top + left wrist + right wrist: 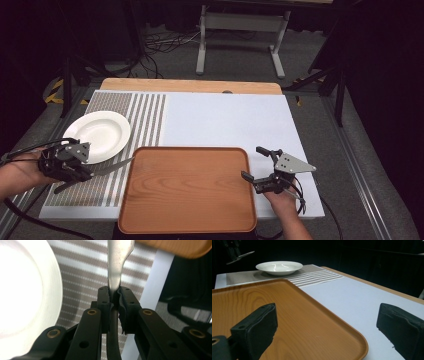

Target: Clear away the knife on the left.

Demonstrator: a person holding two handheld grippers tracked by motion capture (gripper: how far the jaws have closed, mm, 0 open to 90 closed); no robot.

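Note:
A table knife [112, 166] with a dark handle and silver blade is clamped in my left gripper [88, 172], which is shut on it at the join of handle and blade [114, 293]. The blade [117, 262] points toward the wooden tray [187, 187], its tip near the tray's left rim. A white deep plate [102, 132] lies just beyond the left gripper on the striped mat. My right gripper [253, 162] stands open at the tray's right rim with nothing between its jaws [328, 315]. The far-off knife [244, 254] appears in the right gripper view.
The tray [249, 297] is bare and takes up the near middle of the table. A white mat [225, 120] with a brown striped section [145, 117] covers the tabletop. A wooden strip [190, 86] runs along the far edge. Cables and a stand sit on the floor beyond.

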